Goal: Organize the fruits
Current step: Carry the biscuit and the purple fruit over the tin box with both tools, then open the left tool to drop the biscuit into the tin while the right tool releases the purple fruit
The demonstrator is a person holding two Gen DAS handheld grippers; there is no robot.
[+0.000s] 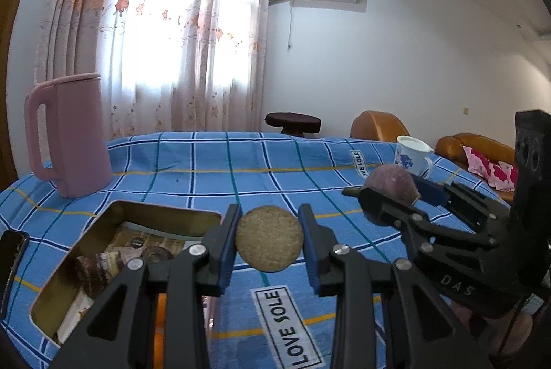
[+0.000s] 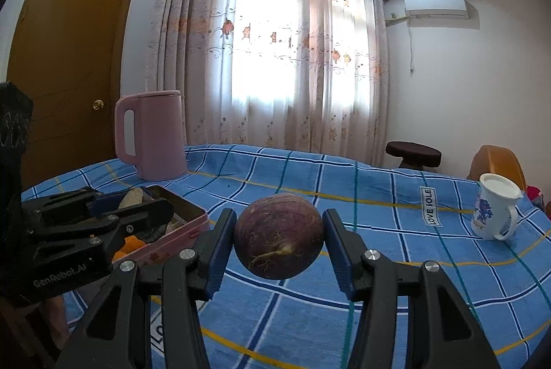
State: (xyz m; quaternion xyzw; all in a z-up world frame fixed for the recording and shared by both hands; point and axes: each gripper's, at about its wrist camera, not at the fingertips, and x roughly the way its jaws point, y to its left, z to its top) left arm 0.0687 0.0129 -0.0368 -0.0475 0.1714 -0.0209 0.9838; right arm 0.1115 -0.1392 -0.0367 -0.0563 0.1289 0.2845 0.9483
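My left gripper is shut on a round brown kiwi and holds it above the blue checked cloth, just right of an open pink tin box. My right gripper is shut on a round purple root vegetable with thin rootlets, held above the cloth. In the left wrist view the right gripper and its purple load show at the right. In the right wrist view the left gripper hangs over the box, the kiwi showing edge-on. An orange fruit lies in the box.
A pink kettle stands at the table's far left, also in the right wrist view. A white flowered mug stands at the far right, also in the right wrist view. A dark phone lies left of the box.
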